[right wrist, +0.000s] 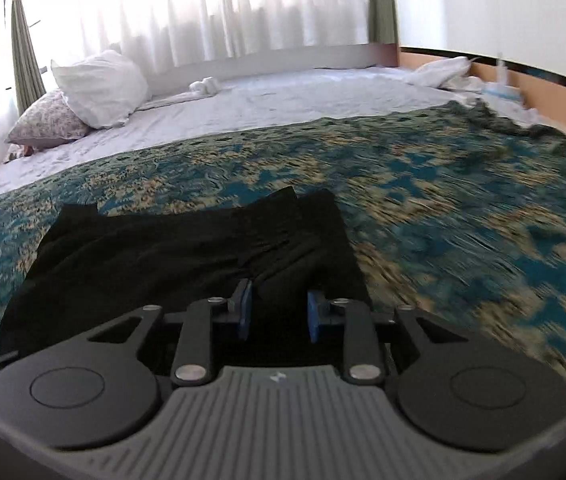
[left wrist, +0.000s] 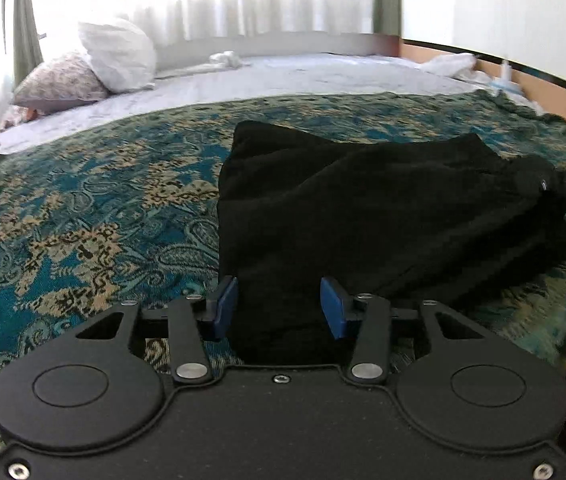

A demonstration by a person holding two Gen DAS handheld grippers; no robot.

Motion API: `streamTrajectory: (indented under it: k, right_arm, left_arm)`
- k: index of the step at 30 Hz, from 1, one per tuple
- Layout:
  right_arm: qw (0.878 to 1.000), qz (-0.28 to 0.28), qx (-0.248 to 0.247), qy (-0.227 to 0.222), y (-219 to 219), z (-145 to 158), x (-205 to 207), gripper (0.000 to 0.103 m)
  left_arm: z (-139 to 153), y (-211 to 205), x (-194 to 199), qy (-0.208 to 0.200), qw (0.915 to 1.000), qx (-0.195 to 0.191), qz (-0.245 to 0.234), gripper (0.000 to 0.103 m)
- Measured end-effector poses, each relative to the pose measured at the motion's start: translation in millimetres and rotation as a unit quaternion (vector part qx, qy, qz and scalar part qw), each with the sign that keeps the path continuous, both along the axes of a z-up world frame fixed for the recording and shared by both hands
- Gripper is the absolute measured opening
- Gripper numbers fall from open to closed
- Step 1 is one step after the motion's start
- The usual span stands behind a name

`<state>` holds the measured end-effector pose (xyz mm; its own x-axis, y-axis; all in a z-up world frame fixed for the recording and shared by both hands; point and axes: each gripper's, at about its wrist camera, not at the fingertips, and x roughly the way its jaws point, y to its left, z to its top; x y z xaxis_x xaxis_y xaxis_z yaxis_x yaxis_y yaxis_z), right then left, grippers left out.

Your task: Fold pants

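Note:
Black pants point(left wrist: 363, 208) lie folded in a thick bundle on a teal and beige patterned bedspread point(left wrist: 83, 220). My left gripper point(left wrist: 279, 306) sits at the bundle's near left corner. Its blue pads stand apart, with black cloth filling the gap between them, and I see no pinch. In the right wrist view the pants point(right wrist: 163, 256) spread out to the left. My right gripper point(right wrist: 279, 312) is over their near right part, its pads a narrower gap apart, with dark cloth lying between them. The bedspread point(right wrist: 463, 220) is blurred on the right.
Beyond the bedspread lies a pale sheet with a white pillow point(left wrist: 117, 56) and a floral pillow point(left wrist: 59, 82) at the far left. A small white cloth bundle point(left wrist: 227, 58) lies near the curtained window. A wooden bed rail point(left wrist: 543, 88) runs along the right.

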<state>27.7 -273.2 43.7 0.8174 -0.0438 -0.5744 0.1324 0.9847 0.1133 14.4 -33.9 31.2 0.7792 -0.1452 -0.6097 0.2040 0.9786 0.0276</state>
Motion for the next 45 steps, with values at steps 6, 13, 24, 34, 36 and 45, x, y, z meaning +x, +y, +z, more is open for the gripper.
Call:
streamTrajectory:
  k: [6,13,24,34,36,45]
  right_arm:
    - [0.999,0.000,-0.047,0.013,3,-6,-20,0.052]
    - [0.997,0.009,-0.060,-0.041,0,43,-10,0.090]
    - [0.996,0.016,-0.054,0.068,-8,-17,125,0.046]
    - [1.000,-0.007,-0.009,0.015,-29,-22,108,0.071]
    - [1.000,-0.007,-0.018,-0.001,-25,-12,95,0.073]
    - [0.998,0.012,-0.039,-0.051,1,16,28,0.086]
  left_arm:
    - [46,16,29,-0.045,0.9972,-0.056,-0.022,0.043]
    - [49,-1,139,-0.014,0.9977,-0.044,-0.050,0.029]
    - [-17,-2,209,0.020,0.9998,-0.003,0.002,0.040]
    - [-12,11,210,0.042,0.9977,-0.047,0.025,0.048]
    - [-7,14,205,0.047,0.9968,-0.056,0.032,0.047]
    - [32,19,140,0.014,0.9975,-0.055,0.041,0.073]
